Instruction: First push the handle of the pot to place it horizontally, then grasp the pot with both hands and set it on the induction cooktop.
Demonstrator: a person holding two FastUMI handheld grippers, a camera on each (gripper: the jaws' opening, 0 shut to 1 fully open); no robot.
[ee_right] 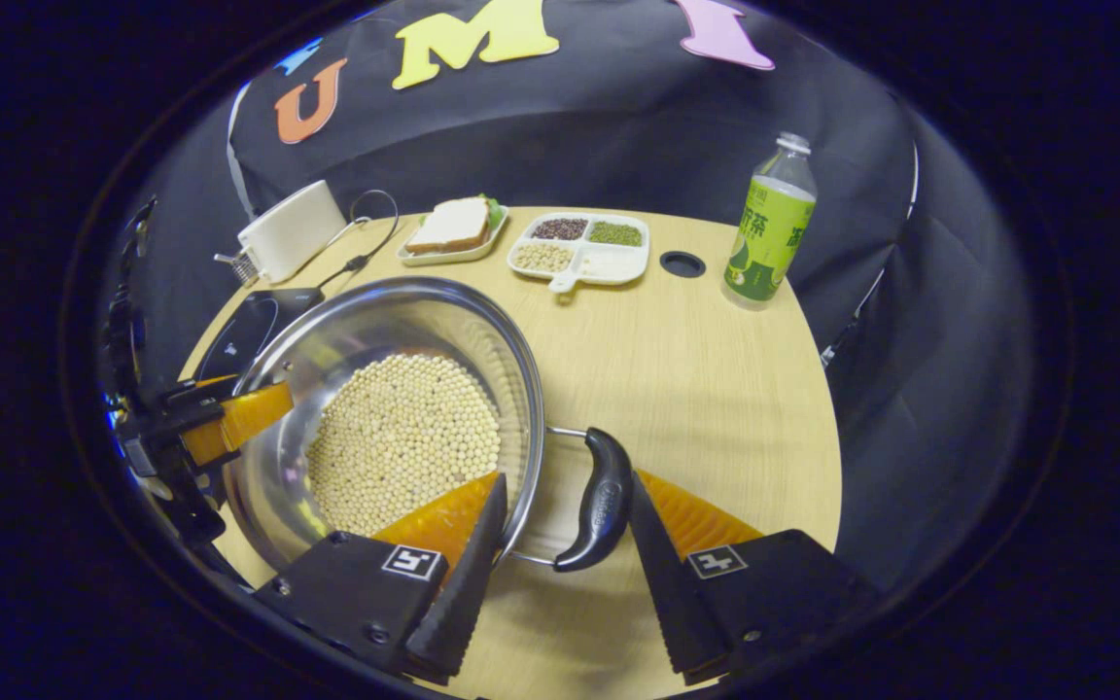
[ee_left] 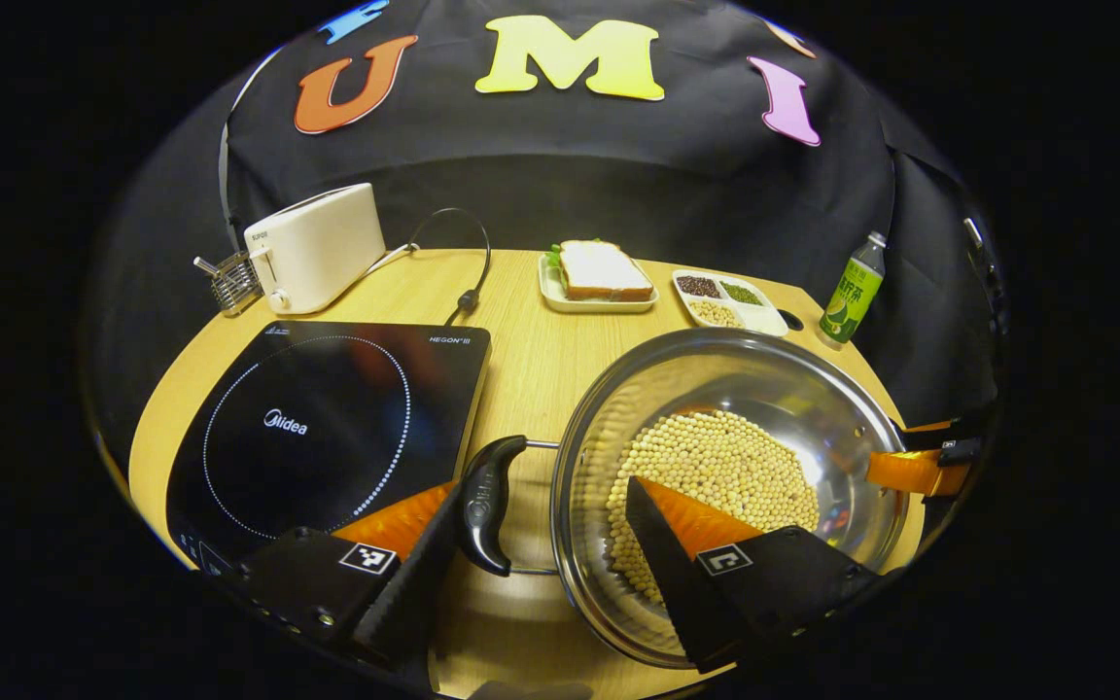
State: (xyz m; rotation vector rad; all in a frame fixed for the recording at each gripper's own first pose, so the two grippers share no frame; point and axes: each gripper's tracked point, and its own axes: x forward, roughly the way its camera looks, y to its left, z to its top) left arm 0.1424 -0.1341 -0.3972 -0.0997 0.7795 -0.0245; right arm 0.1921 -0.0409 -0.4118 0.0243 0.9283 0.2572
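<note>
The shiny round steel pot (ee_left: 730,486), its floor covered with pale yellow beans (ee_left: 716,486), sits on the light wooden round table (ee_left: 531,369) at about three o'clock from the flat black induction cooktop (ee_left: 327,428), just beside it and not on it. In the left gripper view the left gripper (ee_left: 541,530) is spread wide around one black curved side handle (ee_left: 487,506): one finger lies just outside the handle over the cooktop's near corner, the other reaches over the rim above the beans — neither clearly presses. The right gripper (ee_right: 560,520) straddles the opposite black handle (ee_right: 599,510) the same way, fingers apart, one inside the rim and one outside; it also shows at the pot's three o'clock edge in the left gripper view.

Toward twelve o'clock stand a cream-white boxy toaster (ee_left: 312,248) with a black cord (ee_left: 453,262), a sandwich on a small white tray (ee_left: 599,277), a white divided dish of dark, green and pale grains (ee_left: 727,299) and a green-labelled plastic bottle (ee_left: 852,292).
</note>
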